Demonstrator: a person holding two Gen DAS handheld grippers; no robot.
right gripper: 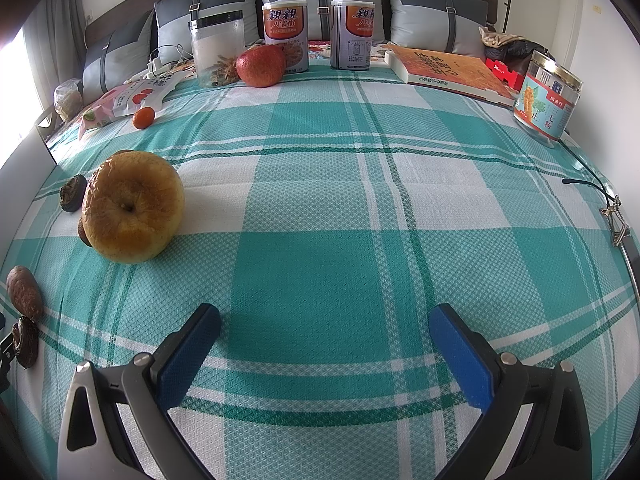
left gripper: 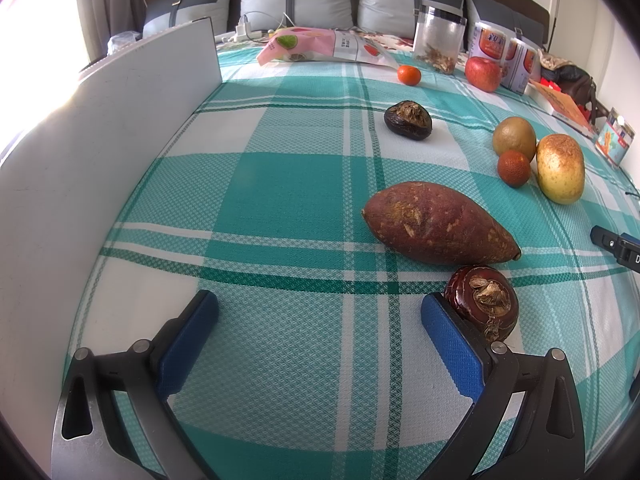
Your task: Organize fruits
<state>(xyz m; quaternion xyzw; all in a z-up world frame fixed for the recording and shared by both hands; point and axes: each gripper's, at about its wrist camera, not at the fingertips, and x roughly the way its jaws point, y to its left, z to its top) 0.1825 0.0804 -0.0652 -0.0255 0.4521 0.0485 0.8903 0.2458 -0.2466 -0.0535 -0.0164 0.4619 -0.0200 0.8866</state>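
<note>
My left gripper [left gripper: 320, 312] is open and empty over the checked cloth. A dark red water chestnut [left gripper: 482, 306] lies just outside its right finger [left gripper: 452, 344], touching or nearly touching it. A sweet potato [left gripper: 438, 224] lies ahead. Farther off are a dark chestnut [left gripper: 408, 120], a kiwi [left gripper: 514, 138], a small orange fruit [left gripper: 514, 168], a yellow pear [left gripper: 560, 168], a tangerine [left gripper: 409, 75] and a red apple [left gripper: 483, 74]. My right gripper [right gripper: 324, 332] is open and empty over bare cloth. The yellow pear [right gripper: 132, 206] sits to its left, the red apple [right gripper: 260, 65] at the back.
A white board [left gripper: 100, 152] stands along the left side. A clear jar [right gripper: 218, 50], two tins [right gripper: 285, 36], a book [right gripper: 448, 68], a labelled jar [right gripper: 548, 98] and a snack bag [left gripper: 320, 46] line the back and right. Pillows stand behind. A cable [right gripper: 592, 184] lies at right.
</note>
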